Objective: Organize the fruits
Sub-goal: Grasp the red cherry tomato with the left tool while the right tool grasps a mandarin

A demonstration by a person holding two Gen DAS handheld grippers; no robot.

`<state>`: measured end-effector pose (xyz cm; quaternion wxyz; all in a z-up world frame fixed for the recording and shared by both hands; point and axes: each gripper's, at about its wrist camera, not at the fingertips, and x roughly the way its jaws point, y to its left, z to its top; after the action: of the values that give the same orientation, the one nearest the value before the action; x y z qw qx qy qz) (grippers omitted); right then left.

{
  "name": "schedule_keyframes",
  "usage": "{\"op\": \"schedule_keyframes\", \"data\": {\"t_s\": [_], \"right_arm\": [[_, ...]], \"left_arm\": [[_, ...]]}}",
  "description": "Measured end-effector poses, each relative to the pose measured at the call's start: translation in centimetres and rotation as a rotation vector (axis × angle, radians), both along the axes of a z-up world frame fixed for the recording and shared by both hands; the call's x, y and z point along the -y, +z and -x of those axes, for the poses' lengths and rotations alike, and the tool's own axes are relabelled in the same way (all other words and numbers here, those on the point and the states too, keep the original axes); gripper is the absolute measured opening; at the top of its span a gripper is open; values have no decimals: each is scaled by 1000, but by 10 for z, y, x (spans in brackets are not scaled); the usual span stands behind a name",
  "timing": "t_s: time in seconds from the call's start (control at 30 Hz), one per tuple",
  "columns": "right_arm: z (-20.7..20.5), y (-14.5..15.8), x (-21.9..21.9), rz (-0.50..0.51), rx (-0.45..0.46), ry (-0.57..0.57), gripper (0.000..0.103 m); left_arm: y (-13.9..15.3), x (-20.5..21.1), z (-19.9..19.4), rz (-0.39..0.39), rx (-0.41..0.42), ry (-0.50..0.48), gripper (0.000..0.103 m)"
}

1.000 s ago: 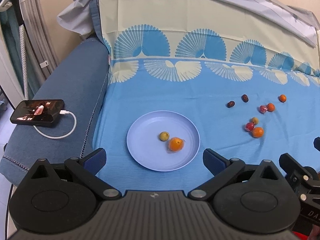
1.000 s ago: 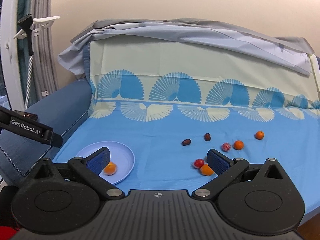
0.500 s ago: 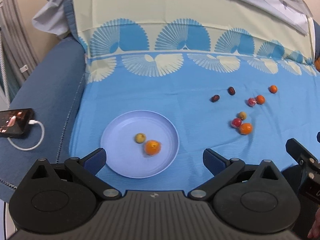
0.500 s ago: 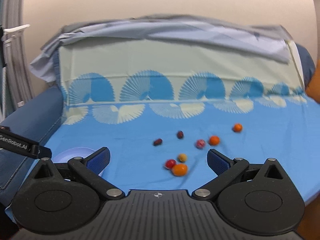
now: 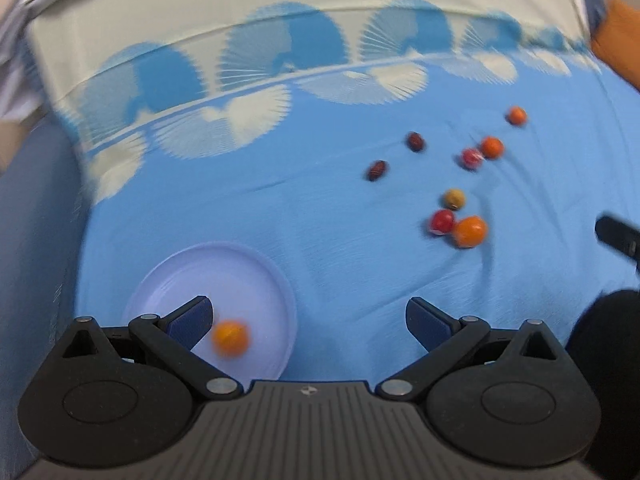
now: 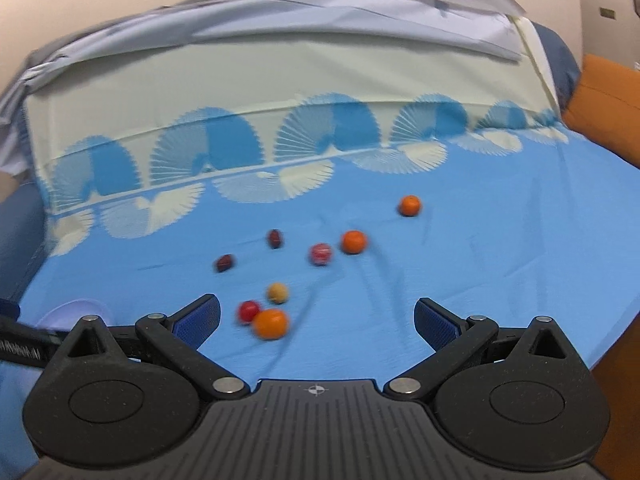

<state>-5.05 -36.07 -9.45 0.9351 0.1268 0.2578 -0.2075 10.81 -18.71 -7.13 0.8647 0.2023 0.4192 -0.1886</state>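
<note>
A pale blue plate [image 5: 248,264] lies on the blue cloth at lower left of the left wrist view, with an orange fruit [image 5: 231,337] on it beside my left finger. Several loose fruits lie to the right: a large orange one [image 5: 469,231] [image 6: 271,323], a red one [image 5: 442,221] [image 6: 249,311], a yellowish one [image 5: 454,199] [image 6: 277,293], two dark ones [image 6: 224,263], a pink-red one [image 6: 320,254] and two small oranges [image 6: 353,241]. My left gripper [image 5: 308,320] is open and empty. My right gripper [image 6: 316,320] is open and empty, with the nearest fruits just ahead at its left.
The cloth [image 6: 480,264] covers a sofa seat and runs up the backrest [image 6: 280,64]. An orange cushion [image 6: 608,104] sits at the right. The plate's edge [image 6: 74,307] and part of the left gripper show at lower left of the right wrist view.
Both grippers have swung to the right and moved closer to the cloth. The plate has slid to the lower left of the left view. The loose fruits look nearer. The phone has left view.
</note>
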Motion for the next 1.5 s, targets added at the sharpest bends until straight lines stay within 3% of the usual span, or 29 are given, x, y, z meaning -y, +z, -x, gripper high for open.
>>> {"op": "schedule_keyframes", "data": {"t_s": [0.1,0.23,0.5,0.73,0.9,1.0,1.07,1.13,1.17,1.2,1.23,1.37,1.5], "right_arm": [[-14,-8,28,4,-18,-45,102],[-38,-22,68,21,-49,-96,102],[-97,-62,140,-2,-81,-148,102],[-178,-103,204,50,-113,-147,102],[-240,-126,239,92,-164,-123,102],[-251,-136,253,56,-136,-134,102],[-249,-137,249,84,-130,-134,101],[-246,-136,243,106,-104,-82,83],[-243,-135,240,120,-88,-63,49],[-242,-131,237,128,-87,-56,38],[-242,-129,236,114,-89,-58,37],[-232,-115,234,67,-84,-93,37],[-202,-81,219,85,-19,-87,37]], "left_arm": [[-24,35,-18,-11,-5,-102,103],[-67,81,-52,-85,-8,-182,103],[-130,121,-99,-154,-72,-349,103],[-134,131,-108,-100,-97,-453,103],[-137,142,-113,-49,-123,-470,103],[-140,146,-116,-15,-147,-461,103],[-141,147,-115,-5,-137,-460,102],[-139,145,-113,22,-145,-469,89],[-136,144,-111,42,-158,-480,72],[-132,145,-107,46,-146,-489,45],[-130,147,-102,42,-148,-515,30],[-124,150,-94,1,-147,-485,29],[-98,134,-96,25,-141,-389,29]]}}
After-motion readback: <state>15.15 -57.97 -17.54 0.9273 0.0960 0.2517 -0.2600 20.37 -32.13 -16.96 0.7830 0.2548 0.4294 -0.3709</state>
